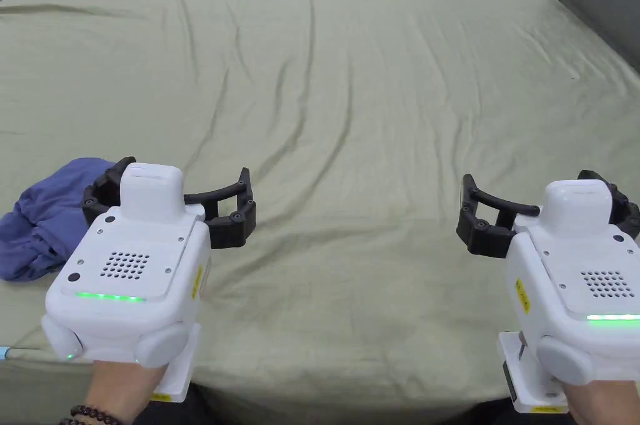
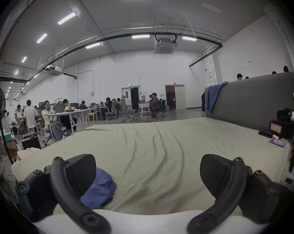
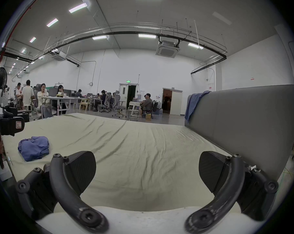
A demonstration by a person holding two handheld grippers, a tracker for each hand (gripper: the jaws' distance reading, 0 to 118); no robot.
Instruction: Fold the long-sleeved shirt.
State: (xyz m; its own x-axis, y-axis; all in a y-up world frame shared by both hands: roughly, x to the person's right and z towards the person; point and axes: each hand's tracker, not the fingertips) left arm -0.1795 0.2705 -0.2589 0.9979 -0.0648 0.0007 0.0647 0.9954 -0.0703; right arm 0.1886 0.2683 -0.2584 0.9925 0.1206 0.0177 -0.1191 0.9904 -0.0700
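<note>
Two grippers held level over my green bed sheet (image 1: 350, 101), jaws spread, nothing gripped.
Head view: left gripper (image 1: 169, 195) beside crumpled blue shirt (image 1: 37, 226); right gripper (image 1: 544, 204) well apart. Left gripper view: shirt (image 2: 99, 190) by the left jaw. Right gripper view: shirt (image 3: 34, 147) far left.

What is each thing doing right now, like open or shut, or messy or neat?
left gripper: open, holding nothing.
right gripper: open, holding nothing.
blue shirt: crumpled in a heap, not folded.
green sheet: spread flat, a bit wrinkled.
blue cloth: draped over the grey headboard.
</note>
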